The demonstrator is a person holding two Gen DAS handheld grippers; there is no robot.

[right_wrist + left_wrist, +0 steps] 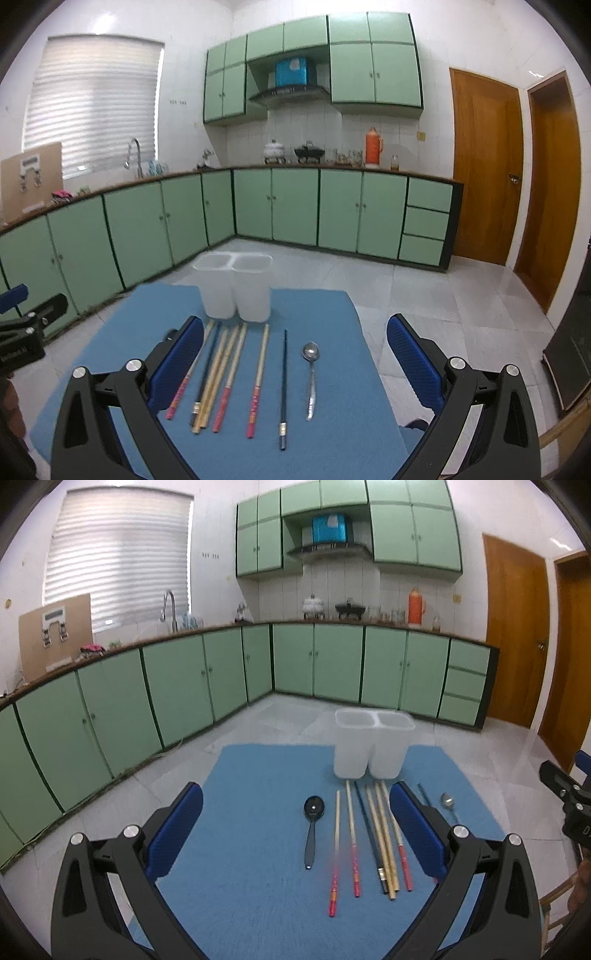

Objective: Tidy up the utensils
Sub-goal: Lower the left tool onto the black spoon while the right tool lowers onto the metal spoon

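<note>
A blue mat (258, 849) (332, 424) holds a white two-compartment utensil holder (373, 747) (236, 288) at its far edge. In front of it lie several chopsticks (384, 834) (221, 373), some with red ends, one dark (283, 384). A black spoon (313, 823) lies left of them, a metal spoon (447, 802) (311, 376) right of them. My left gripper (295, 830) is open and empty above the black spoon and chopsticks. My right gripper (295, 365) is open and empty above the chopsticks and metal spoon.
The mat lies on a table over a grey tiled floor (443, 295). Green cabinets (184, 679) run along the back and left. Wooden doors (487, 166) stand at the right. The other gripper shows at each view's edge (569, 801) (26, 325).
</note>
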